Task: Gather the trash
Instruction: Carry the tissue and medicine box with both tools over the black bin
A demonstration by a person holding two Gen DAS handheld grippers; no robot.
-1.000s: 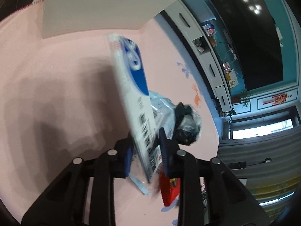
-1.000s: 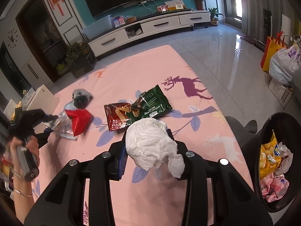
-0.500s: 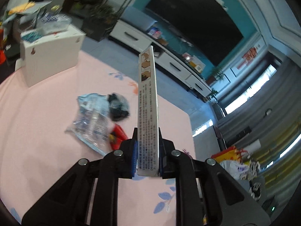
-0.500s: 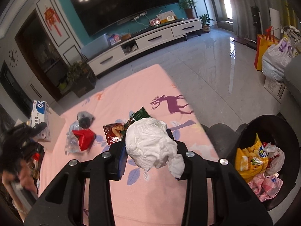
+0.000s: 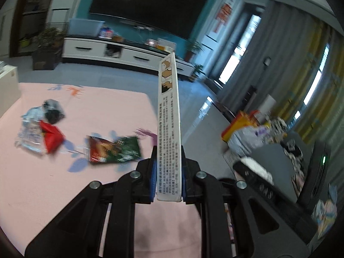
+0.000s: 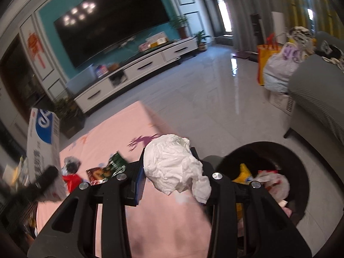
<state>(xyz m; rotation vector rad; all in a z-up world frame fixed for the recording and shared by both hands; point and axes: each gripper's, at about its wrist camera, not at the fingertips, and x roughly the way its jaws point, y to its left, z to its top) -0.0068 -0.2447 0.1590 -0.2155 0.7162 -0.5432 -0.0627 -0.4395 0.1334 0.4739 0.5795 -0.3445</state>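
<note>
Grips a flat white carton point(image 5: 168, 107) in the left tool point(image 5: 168, 159), clenched on its lower end between the blue pads. Shows the carton upright and edge-on, narrow printed side to the camera, where a second ago showed it tilted and blurred with the blue face turned out. Looks down from higher over the pink counter point(image 5: 96, 107) than before. Brings the red-and-green snack wrapper point(image 5: 114, 152) into the left view, lying flat just left of the carton's base; a second ago left it out of that view altogether. Finds a folded red wrapper point(image 5: 51, 137) further left of the snack wrapper, lying on a clear plastic bag point(image 5: 30, 133), with a crumpled black bag point(image 5: 52, 111) just beyond both.

Keeps the right tool point(image 6: 168, 157) clamped on a crumpled white tissue wad point(image 6: 172, 167), same hold as in both earlier pictures, with a tail of tissue hanging at the right finger. Places the black bin point(image 6: 301, 172) well to the right of the snack wrapper point(image 6: 107, 169), off the counter's edge and already holding yellow and pink trash. Shows more of the bin's mouth, and nearer the middle, than a second ago, when only a slice sat at the right edge. Catches the carton point(image 6: 43, 142) large at the left of the right view, above and left of the snack wrapper, far closer than half a second ago, with the left tool point(image 6: 43, 180) blurred below it.
</note>
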